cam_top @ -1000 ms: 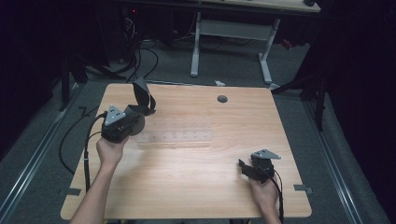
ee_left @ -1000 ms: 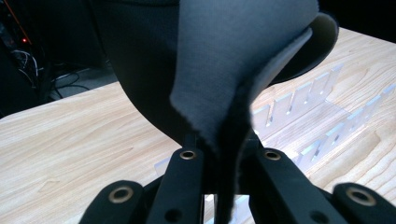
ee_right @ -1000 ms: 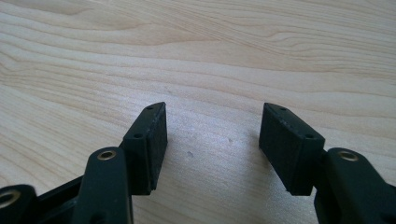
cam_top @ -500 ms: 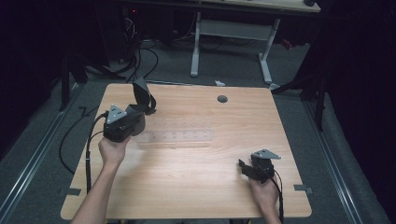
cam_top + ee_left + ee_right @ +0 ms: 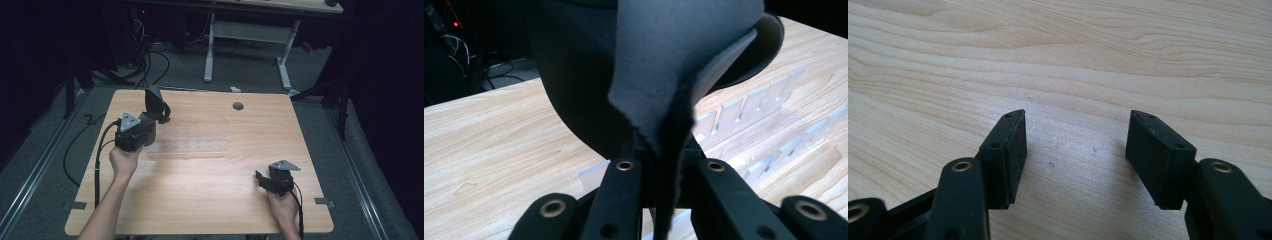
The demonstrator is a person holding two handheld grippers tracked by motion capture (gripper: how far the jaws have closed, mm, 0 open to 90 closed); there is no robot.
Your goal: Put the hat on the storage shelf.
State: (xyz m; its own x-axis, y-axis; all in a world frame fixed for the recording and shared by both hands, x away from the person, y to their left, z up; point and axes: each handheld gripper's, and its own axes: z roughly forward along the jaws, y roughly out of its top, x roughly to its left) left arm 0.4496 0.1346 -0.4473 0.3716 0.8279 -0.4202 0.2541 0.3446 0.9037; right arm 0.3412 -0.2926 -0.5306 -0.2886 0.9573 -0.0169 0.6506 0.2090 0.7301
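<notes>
Cloth (image 5: pixel 684 65), dark grey and folded, is pinched in the left claw (image 5: pixel 159 112) at the far left of the bench (image 5: pixel 210 200), just beside a clear slotted rack (image 5: pixel 192 146) lying flat. The right claw (image 5: pixel 1075 150) rests near the right edge, jaws apart on bare pale wood. A round grommet hole (image 5: pixel 238 106) sits far off; beyond are cables (image 5: pixel 150 60) and a white desk frame (image 5: pixel 247 35) in the dim room. No writing is legible.

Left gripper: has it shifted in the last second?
No. The left gripper holds the same spot relative to the table's grommet hole, shut on the dark cloth piece.
</notes>
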